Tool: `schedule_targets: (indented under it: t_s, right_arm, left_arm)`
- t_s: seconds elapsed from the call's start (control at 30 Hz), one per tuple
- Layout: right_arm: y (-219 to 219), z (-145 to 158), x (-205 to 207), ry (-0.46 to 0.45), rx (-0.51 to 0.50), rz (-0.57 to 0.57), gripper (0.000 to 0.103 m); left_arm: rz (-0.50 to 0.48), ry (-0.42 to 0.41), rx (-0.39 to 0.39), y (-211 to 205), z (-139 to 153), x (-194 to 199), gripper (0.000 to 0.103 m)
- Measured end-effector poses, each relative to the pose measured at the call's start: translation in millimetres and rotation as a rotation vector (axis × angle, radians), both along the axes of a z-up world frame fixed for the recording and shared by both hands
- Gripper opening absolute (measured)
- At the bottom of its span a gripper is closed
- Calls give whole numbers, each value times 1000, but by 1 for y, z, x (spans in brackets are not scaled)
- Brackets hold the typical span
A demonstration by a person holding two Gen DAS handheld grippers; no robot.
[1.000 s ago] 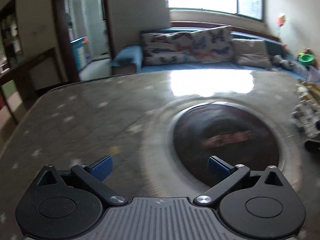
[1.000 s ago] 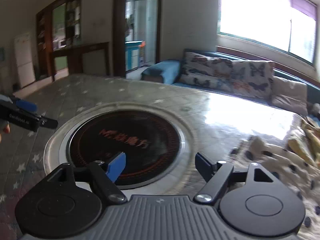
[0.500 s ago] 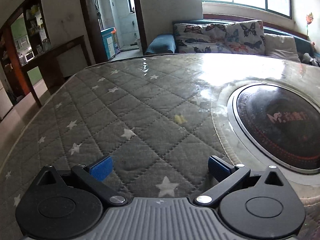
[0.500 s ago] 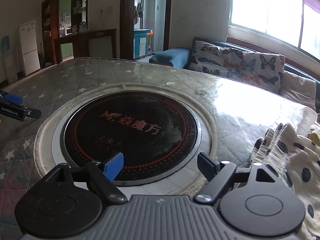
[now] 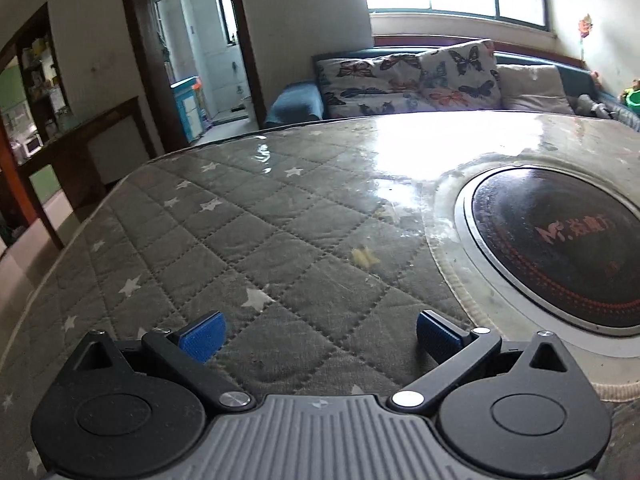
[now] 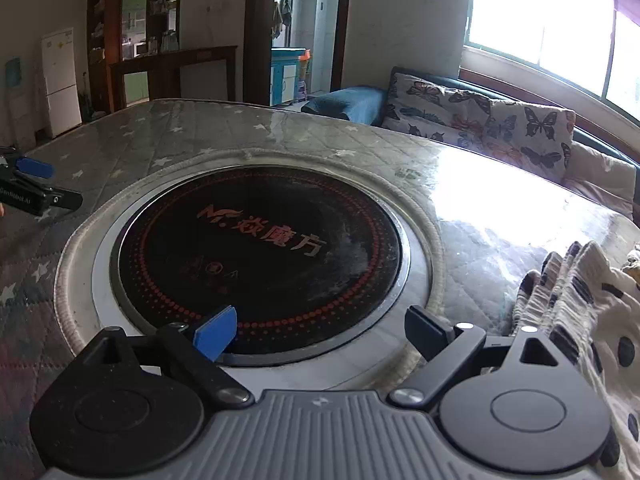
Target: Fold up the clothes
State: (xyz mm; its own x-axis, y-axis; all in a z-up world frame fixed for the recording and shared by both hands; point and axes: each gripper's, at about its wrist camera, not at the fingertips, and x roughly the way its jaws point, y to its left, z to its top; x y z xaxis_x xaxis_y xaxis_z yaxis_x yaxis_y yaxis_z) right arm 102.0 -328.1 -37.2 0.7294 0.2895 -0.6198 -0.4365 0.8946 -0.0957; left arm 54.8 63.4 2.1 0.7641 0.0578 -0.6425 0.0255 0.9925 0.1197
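Note:
A cream garment with dark polka dots (image 6: 588,300) lies bunched at the right edge of the table in the right wrist view, just right of my right gripper. My right gripper (image 6: 320,330) is open and empty, low over the front rim of the round black cooktop (image 6: 260,252). My left gripper (image 5: 320,334) is open and empty over the grey quilted star-patterned table cover (image 5: 240,240). It also shows at the far left of the right wrist view (image 6: 36,184). No garment shows in the left wrist view.
The cooktop (image 5: 560,248) is set in the table middle with a pale ring around it. A sofa with butterfly cushions (image 5: 420,76) stands behind the table under a window. A doorway (image 6: 300,32) and a dark wood cabinet (image 6: 172,68) stand at the back left.
The left gripper has swung left, away from the cooktop and over the quilted cover. The right gripper has come closer to the cooktop and the polka-dot garment. Both stay open.

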Motion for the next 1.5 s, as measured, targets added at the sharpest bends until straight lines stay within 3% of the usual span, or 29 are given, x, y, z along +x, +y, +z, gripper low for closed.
schedule_targets:
  t_s: [0.17,0.4,1.5]
  right_arm:
    - [1,0,1,9,-2,2,95]
    - [1,-1,4,23,-3,8,103]
    - [-1,-3,6,37,16,4,103]
  left_arm:
    - [0,7,-85,12,-4,5,103]
    - [-5,-9,-97,14,-4,3,103]
    - [-9,-14,-99,13,-2,6,103]
